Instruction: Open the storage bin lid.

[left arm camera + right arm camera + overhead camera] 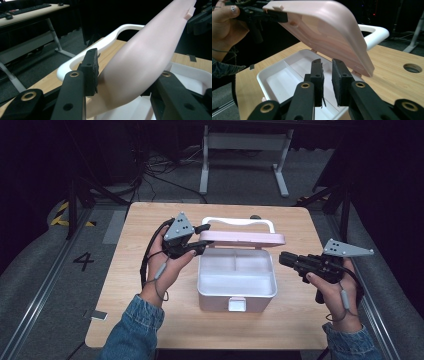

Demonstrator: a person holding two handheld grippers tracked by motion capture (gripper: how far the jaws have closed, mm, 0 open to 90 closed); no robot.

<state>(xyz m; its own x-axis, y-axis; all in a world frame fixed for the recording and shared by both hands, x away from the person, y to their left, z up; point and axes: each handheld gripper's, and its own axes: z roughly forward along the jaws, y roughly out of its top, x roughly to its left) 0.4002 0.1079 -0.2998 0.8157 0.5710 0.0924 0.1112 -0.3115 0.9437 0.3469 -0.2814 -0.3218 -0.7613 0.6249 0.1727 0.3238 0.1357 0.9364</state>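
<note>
A white moulded-plastic storage box [236, 287] with rounded corners sits near the middle of the pale wood-grain table [125, 285], its smooth tray split by thin partition walls. Its matte pink plastic lid [245, 238], gently domed and hinged along the box's far edge, stands raised and tilted back. A glossy white loop handle [239, 222] juts from the lid's outer face, away from the box. On the box's near wall sits a small square white latch [237, 304].

The left gripper [201, 240], black and angular with a grey three-cornered plate on top, is at the lid's left end. In the left gripper view its rough, foam-faced pads [93, 71] clamp the lid's curved edge [140, 65], one on each face.

The right gripper [284, 259] hovers just beside the box's right wall, level and pointing toward it. In the right gripper view its coarse black pads [319, 80] stand slightly apart with nothing between them, above the box's open tray [284, 80].
</note>
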